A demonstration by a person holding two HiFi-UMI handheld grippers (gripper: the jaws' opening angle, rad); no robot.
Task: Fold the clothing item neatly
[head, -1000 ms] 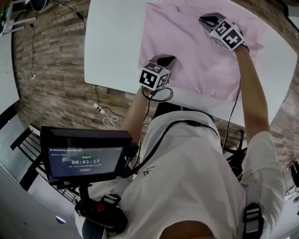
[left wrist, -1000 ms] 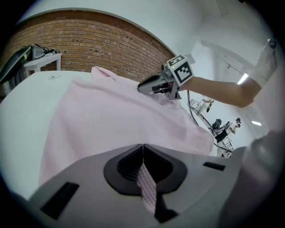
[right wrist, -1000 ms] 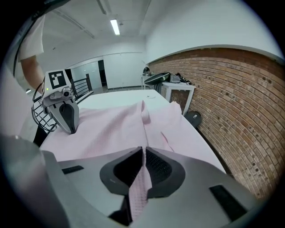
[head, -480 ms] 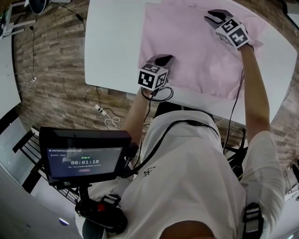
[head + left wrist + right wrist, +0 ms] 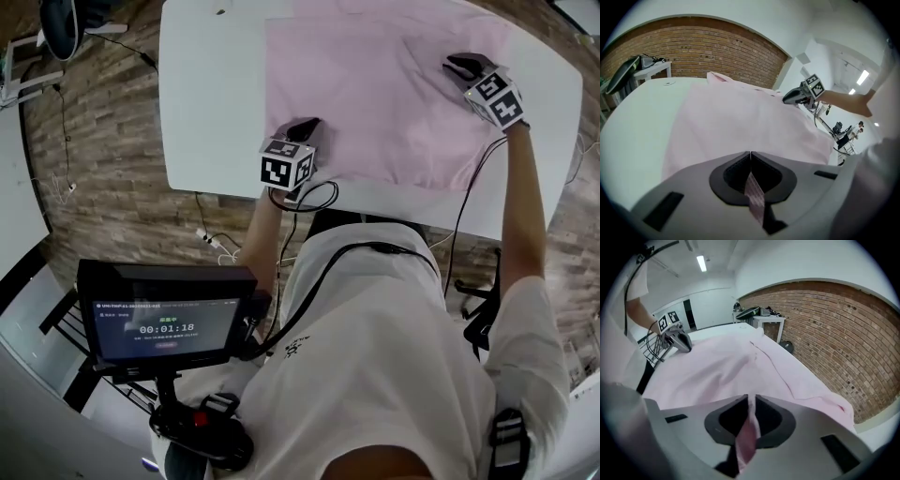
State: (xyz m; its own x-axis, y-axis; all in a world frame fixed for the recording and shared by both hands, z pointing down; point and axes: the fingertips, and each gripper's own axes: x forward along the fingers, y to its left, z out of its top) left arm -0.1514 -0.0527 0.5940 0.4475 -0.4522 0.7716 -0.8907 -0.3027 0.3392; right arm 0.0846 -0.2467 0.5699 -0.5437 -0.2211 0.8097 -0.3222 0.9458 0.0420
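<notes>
Fabric takes up most of what we see: a pale pink garment (image 5: pixel 375 94) lies spread on the white table (image 5: pixel 211 112), covering its middle and right part, with bare tabletop at the left. We hold the left gripper (image 5: pixel 302 127) at the cloth's near left corner, close to the table's near edge. In the left gripper view its jaws are pressed together on a thin strip of the pink cloth. We hold the right gripper (image 5: pixel 459 64) at the garment's right side, well apart from the left one. Its jaws have just been opening a little, and in the right gripper view they stand a narrow way apart with a thicker fold of the same cloth pinched between them. Between the two grippers the garment lies fairly flat, with soft creases running across it. Below the table, a dark monitor (image 5: pixel 164 323) showing a timer is mounted in front of us.
</notes>
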